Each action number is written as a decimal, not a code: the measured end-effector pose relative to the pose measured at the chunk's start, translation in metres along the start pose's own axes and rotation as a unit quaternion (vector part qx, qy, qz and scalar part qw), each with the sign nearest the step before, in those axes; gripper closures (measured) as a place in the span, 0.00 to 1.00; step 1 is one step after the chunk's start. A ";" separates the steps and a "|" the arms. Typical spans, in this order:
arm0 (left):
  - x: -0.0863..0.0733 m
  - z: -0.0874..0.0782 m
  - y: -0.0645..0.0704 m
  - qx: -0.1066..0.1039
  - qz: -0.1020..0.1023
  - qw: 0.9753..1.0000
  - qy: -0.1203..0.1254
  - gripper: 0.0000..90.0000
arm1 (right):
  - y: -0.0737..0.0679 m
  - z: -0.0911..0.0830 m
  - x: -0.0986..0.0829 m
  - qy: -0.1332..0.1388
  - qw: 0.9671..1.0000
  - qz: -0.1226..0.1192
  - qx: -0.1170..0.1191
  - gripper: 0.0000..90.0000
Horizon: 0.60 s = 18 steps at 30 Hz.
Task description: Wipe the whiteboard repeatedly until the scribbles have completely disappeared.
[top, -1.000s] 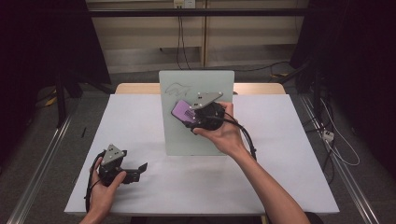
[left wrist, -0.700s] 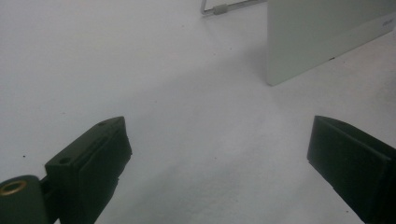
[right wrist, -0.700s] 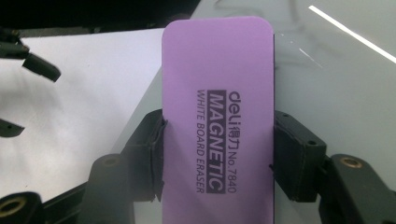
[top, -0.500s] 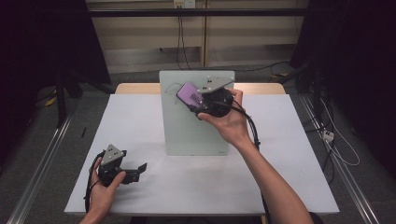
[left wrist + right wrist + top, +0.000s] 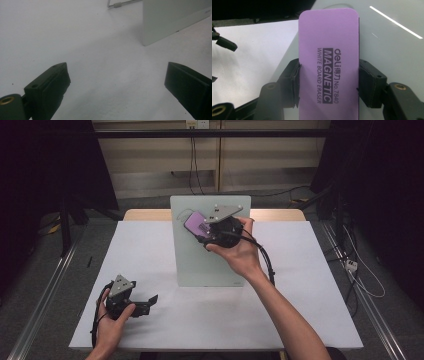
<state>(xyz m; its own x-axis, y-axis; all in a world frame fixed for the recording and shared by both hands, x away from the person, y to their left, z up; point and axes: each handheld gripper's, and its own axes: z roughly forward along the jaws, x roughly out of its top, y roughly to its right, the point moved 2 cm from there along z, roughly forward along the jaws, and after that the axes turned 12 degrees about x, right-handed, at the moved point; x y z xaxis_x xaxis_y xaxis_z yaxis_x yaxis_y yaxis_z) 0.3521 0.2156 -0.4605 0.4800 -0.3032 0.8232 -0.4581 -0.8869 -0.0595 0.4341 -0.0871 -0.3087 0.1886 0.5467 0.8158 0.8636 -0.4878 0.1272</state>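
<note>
Wiping the whiteboard with the purple eraser clamped in your right gripper.

From the high view, your right gripper (image 5: 206,231) presses the eraser (image 5: 196,223) flat on the upper part of the whiteboard (image 5: 210,262), which lies at the table's (image 5: 310,270) twelve o'clock side; your left gripper (image 5: 145,302) rests at seven o'clock, well apart from the board, jaws spread wide and holding nothing. Through the left gripper view, your two black jaws stand far apart over bare white tabletop (image 5: 75,37), with the board's corner (image 5: 170,20) at one o'clock. Through the right gripper view, both jaws pinch the eraser's (image 5: 328,65) long sides, its printed face reading "MAGNETIC WHITE BOARD ERASER", the board's glossy surface (image 5: 392,47) beneath it.
</note>
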 end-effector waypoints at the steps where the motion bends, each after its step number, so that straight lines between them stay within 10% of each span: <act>1: 0.000 0.000 0.000 -0.001 0.000 1.000 0.000 0.06 | -0.002 0.003 -0.001 -0.002 1.000 -0.002 0.004 0.47; 18: 0.000 -0.001 -0.001 0.000 0.003 1.000 0.001 0.06 | -0.022 0.036 -0.010 -0.029 0.998 -0.002 0.059 0.47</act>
<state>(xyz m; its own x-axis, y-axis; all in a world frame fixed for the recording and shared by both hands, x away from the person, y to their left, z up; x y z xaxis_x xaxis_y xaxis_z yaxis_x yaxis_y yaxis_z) 0.3523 0.2168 -0.4599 0.4756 -0.3077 0.8241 -0.4617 -0.8847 -0.0639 0.4302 -0.0578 -0.3399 0.2084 0.5892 0.7807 0.9131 -0.4032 0.0605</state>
